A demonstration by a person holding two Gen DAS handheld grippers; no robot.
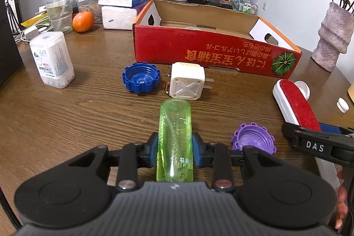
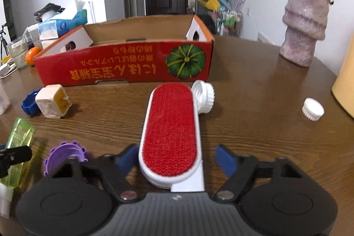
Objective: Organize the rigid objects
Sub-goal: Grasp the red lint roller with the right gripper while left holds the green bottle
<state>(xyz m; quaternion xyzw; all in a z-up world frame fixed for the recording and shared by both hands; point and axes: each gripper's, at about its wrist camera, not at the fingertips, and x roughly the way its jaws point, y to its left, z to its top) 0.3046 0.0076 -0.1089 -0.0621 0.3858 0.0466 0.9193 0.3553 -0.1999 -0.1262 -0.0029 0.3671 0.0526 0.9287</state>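
On the counter [image 1: 66,114] before the red box [image 1: 199,50] lie four caps: one blue [image 1: 141,77], one purple [image 1: 254,139], two white [image 2: 204,95]. The left tongs [image 1: 174,148] clamp the green bottle [image 1: 174,138], its near end hidden; the right tongs [image 2: 177,160] stand apart around the red lint brush [image 2: 171,129], handle cut off.

The right tongs [image 2: 177,160] straddle the near end of a red lint brush [image 2: 170,127] lying on the desk [image 2: 254,125], their blue pads standing apart from its white sides. A red cardboard box [image 2: 124,63] lies beyond.
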